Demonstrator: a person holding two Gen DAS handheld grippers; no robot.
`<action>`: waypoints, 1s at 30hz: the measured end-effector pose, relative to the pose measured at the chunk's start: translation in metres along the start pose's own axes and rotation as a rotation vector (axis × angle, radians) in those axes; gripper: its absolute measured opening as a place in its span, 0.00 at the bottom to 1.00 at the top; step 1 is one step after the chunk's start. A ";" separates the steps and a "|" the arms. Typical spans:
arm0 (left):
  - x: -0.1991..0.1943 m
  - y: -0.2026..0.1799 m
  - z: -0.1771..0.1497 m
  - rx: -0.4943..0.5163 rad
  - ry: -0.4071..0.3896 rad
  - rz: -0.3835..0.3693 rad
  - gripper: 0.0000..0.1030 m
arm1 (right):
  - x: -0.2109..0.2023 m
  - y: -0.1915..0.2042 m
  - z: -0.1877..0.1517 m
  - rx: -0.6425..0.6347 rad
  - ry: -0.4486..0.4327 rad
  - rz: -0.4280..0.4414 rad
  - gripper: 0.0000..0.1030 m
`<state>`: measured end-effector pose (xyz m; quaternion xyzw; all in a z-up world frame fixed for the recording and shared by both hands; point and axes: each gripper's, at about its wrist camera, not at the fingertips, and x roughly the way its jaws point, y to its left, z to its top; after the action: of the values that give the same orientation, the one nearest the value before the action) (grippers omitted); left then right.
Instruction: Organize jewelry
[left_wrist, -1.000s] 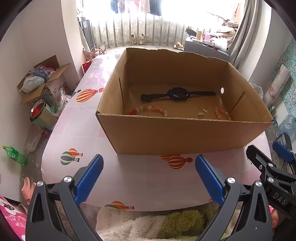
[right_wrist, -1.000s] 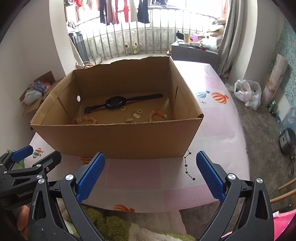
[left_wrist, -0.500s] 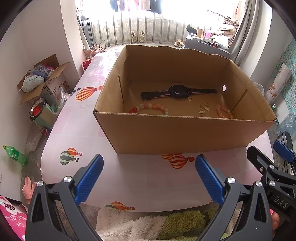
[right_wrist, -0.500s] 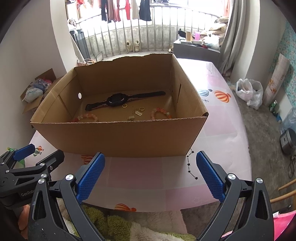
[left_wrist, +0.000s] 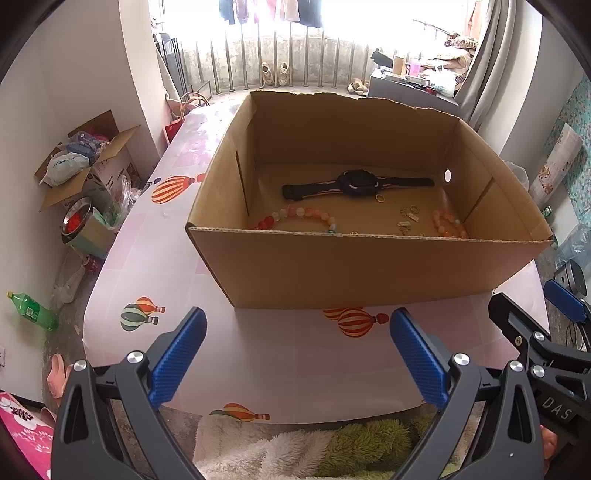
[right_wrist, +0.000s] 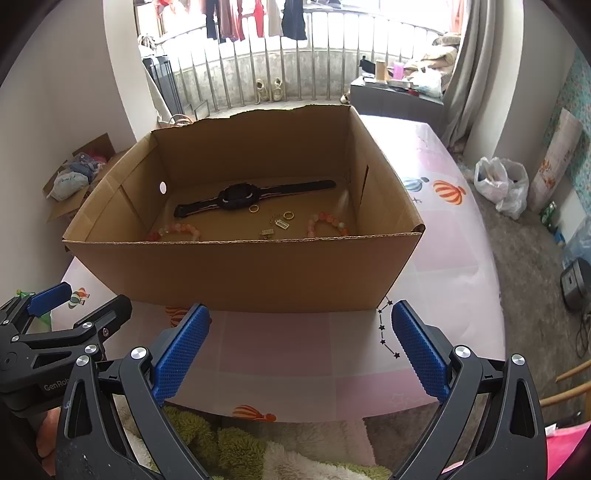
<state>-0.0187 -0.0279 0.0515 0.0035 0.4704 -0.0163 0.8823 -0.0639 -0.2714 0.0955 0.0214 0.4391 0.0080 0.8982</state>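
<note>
A brown cardboard box (left_wrist: 362, 273) (right_wrist: 236, 271) stands on a pink balloon-print tablecloth. On its floor lie a black watch (left_wrist: 356, 183) (right_wrist: 240, 196), two pink-orange bead bracelets (left_wrist: 295, 216) (left_wrist: 447, 223) (right_wrist: 327, 223) (right_wrist: 177, 232), gold rings (left_wrist: 379, 198) (right_wrist: 253, 208) and small gold charms (left_wrist: 406, 216) (right_wrist: 280, 223). My left gripper (left_wrist: 297, 349) hovers open at the table's near edge, in front of the box. Beside it, my right gripper (right_wrist: 299, 343) is open too. Neither holds anything.
The table (right_wrist: 443, 258) extends right of the box. Below the near edge lies a green-white fluffy fabric (left_wrist: 332, 446). On the floor to the left are an open carton of clutter (left_wrist: 85, 162), a metal bowl (left_wrist: 75, 221) and a green bottle (left_wrist: 31, 306). Plastic bags (right_wrist: 502, 184) lie on the right.
Both grippers have risen a little, so I look more steeply into the box and more of its floor shows. Nothing inside moved. Both stay open.
</note>
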 end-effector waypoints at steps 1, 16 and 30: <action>0.000 0.000 0.000 0.000 0.000 -0.001 0.95 | 0.000 0.000 0.000 0.002 0.002 0.000 0.92; 0.000 0.000 0.000 0.002 0.005 0.000 0.95 | 0.002 0.001 0.000 0.001 0.007 -0.002 0.92; 0.000 0.001 0.000 0.003 0.005 0.005 0.95 | 0.002 0.005 -0.003 -0.006 0.007 -0.005 0.92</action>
<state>-0.0189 -0.0266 0.0510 0.0059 0.4724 -0.0150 0.8813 -0.0648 -0.2666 0.0925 0.0177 0.4425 0.0070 0.8966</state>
